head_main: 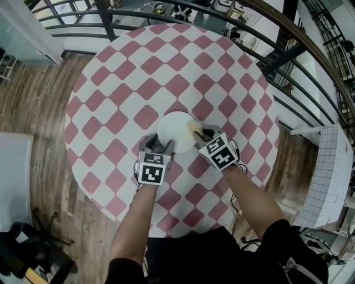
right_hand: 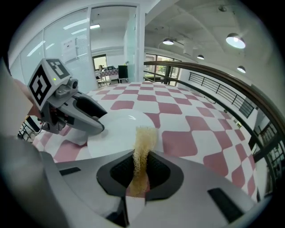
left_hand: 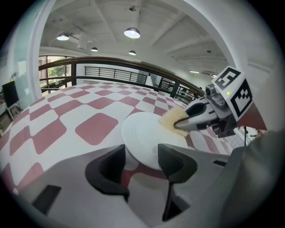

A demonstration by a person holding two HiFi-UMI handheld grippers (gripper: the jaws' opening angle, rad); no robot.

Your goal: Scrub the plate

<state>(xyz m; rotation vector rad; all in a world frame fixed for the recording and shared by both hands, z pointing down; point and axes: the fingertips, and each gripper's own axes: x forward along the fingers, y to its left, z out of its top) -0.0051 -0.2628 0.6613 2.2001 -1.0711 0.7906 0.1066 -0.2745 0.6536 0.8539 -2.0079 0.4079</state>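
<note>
1. Head view: a white plate (head_main: pixel 175 130) sits on the round table (head_main: pixel 111 83), which has a red-and-white checked cloth. The plate lies near the middle, a little toward the person, well clear of the table's edge, with bare cloth on every side. The left gripper (head_main: pixel 160 145) is at the plate's near-left rim and the right gripper (head_main: pixel 203 134) at its near-right rim. A yellowish scrubber (head_main: pixel 195 128) lies over the right part of the plate. A dark railing (head_main: pixel 194 16) curves past the table's far side, and wood floor (head_main: pixel 33 100) shows to the left.

2. Left gripper view: its jaws stand apart, and the plate's (left_hand: pixel 142 133) near rim shows in the gap between them. I cannot tell whether the jaw tips touch the plate. On the plate's far-right part, the right gripper presses the scrubber (left_hand: pixel 171 119) down. Open cloth stretches away to the left and beyond.

3. Right gripper view: its jaws are closed on the scrubber (right_hand: pixel 144 138), which stands upright between them. The scrubber's free end reaches the plate's (right_hand: pixel 118 131) near edge. The left gripper's (right_hand: pixel 91 122) tip lies at the plate's left rim. To the right, the cloth is open as far as the railing.
</note>
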